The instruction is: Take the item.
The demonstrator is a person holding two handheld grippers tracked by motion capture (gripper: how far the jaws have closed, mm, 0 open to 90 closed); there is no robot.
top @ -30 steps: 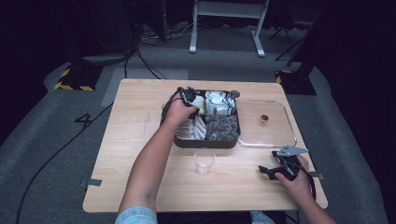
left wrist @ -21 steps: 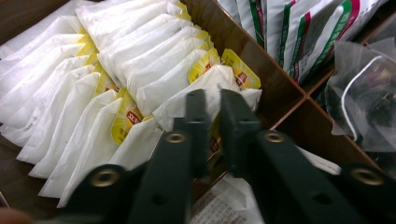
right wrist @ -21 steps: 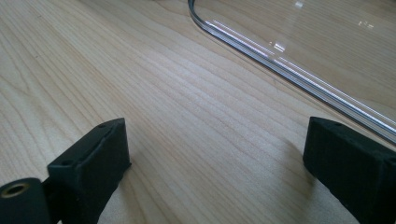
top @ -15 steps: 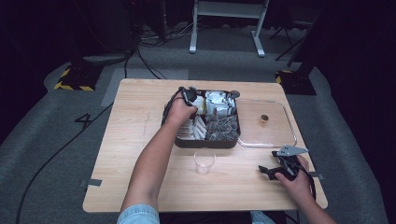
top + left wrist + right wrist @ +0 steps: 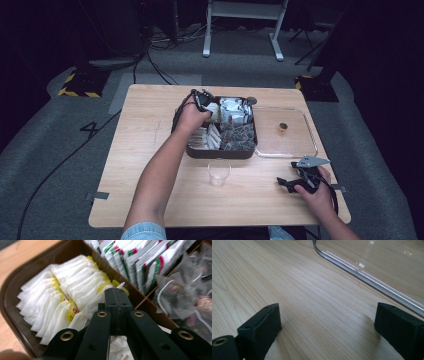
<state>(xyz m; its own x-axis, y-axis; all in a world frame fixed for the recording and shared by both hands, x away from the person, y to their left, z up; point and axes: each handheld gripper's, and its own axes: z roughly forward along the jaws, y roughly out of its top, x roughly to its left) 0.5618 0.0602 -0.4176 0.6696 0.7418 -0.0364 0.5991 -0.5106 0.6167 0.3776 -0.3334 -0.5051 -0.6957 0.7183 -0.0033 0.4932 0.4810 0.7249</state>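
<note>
Wooden table on grey carpet, dark room behind. Brown compartment tray at table centre. Left gripper over tray's far-left compartment, jaws just closed fully, pinching a white sachet. Right gripper near tray's clear lid, resting wide open, holding nothing.

A light wooden tabletop stands on grey carpet. Far behind it, a white metal frame stands in a dark room. Black-and-yellow striped blocks sit far left, and black cables trail across the floor.
</note>
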